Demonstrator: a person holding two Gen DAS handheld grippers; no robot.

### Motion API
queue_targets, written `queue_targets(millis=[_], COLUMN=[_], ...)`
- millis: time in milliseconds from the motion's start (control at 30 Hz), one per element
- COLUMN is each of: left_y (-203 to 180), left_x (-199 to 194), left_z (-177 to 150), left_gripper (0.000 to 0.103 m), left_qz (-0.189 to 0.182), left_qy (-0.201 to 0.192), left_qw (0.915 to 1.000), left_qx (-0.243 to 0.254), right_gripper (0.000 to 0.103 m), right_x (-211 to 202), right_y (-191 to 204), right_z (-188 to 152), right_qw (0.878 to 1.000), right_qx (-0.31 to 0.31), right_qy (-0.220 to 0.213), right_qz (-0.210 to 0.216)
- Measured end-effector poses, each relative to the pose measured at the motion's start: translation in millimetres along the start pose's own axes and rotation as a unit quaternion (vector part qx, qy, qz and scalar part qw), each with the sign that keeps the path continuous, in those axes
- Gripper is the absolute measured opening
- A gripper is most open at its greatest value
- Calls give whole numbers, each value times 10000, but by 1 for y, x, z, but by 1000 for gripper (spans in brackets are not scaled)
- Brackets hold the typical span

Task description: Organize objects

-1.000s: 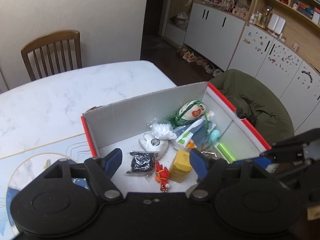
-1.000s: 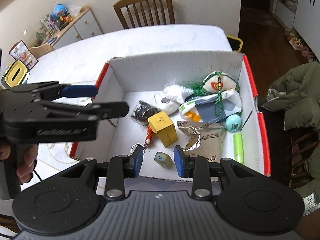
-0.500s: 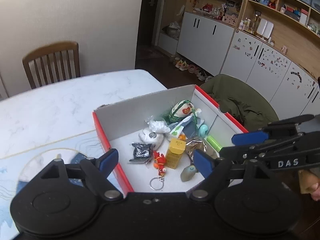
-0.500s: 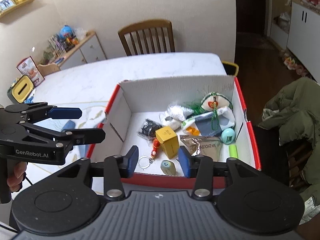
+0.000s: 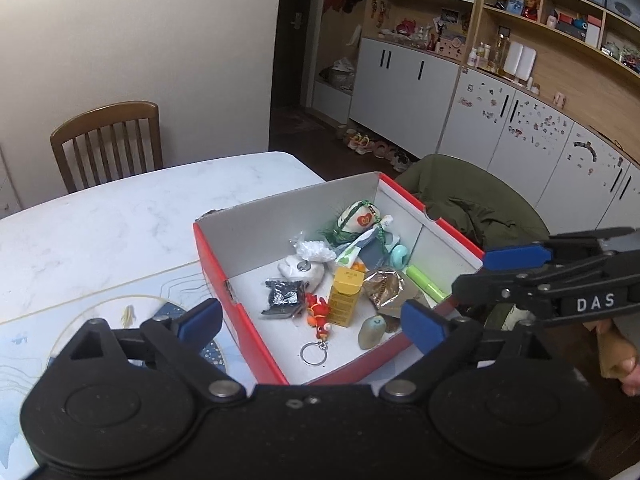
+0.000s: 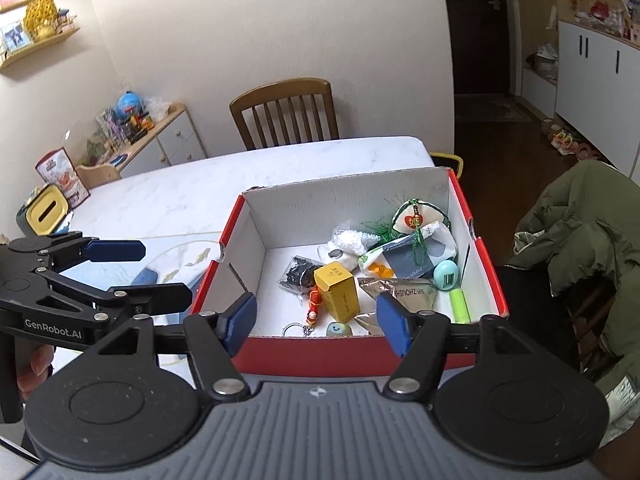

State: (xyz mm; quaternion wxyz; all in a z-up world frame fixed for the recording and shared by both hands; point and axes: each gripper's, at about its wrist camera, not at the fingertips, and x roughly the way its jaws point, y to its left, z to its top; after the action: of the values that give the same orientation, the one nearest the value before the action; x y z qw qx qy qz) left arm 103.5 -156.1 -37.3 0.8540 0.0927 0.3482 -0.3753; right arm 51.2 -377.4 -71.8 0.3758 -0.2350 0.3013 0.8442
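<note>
A red box [image 5: 256, 332] [image 6: 320, 354] with white inner walls sits on the marble table. It holds a yellow carton [image 5: 346, 296] [image 6: 338, 290], a red keychain figure [image 5: 318, 314], a grey-green smiley pebble [image 5: 371, 332] [image 6: 339, 329], a foil packet [image 6: 404, 292], a green tube [image 6: 459, 306], a black packet [image 5: 282, 300] and a heart pouch [image 5: 358, 220]. My left gripper [image 5: 312, 320] [image 6: 152, 270] hangs open above the box's left side. My right gripper [image 6: 316, 318] [image 5: 492, 272] is open over the near wall, holding nothing.
A wooden chair [image 6: 286, 116] stands at the table's far side. A green jacket [image 6: 580, 220] drapes over a seat right of the box. A patterned placemat [image 5: 80, 320] lies left of the box, and a yellow tissue holder [image 6: 42, 214] sits at the far left.
Both grippers have risen and drawn back from the box. The right gripper's jaws have spread wider, and the smiley pebble that was between them now lies on the box floor.
</note>
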Motion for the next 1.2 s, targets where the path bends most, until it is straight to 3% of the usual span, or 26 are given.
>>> queue_targets(millis=[300,533,800,1200], left_y=[0,4,1,-1], left_x=[-7,-10,-16,-13], left_z=[-6,-9,-11,-13], left_gripper=[103,103,103,103], left_qz=[69,262,238,251], left_qy=[-66,-73,-100,-37], left_qw=[9999,9994,9995,9994], left_qx=[-49,-201,-192,-216], right_gripper=[93,97,97,97], right_x=[-16,-24,-31,-27], right_y=[3,11,12,16], right_z=[-13,-25,-33,-36], right_qw=[9987,9953,9866,9896], right_qx=[220,334,583,587], right_qy=[-443,-609,-813,-640], right_qz=[-155,-677,-1288,-1149])
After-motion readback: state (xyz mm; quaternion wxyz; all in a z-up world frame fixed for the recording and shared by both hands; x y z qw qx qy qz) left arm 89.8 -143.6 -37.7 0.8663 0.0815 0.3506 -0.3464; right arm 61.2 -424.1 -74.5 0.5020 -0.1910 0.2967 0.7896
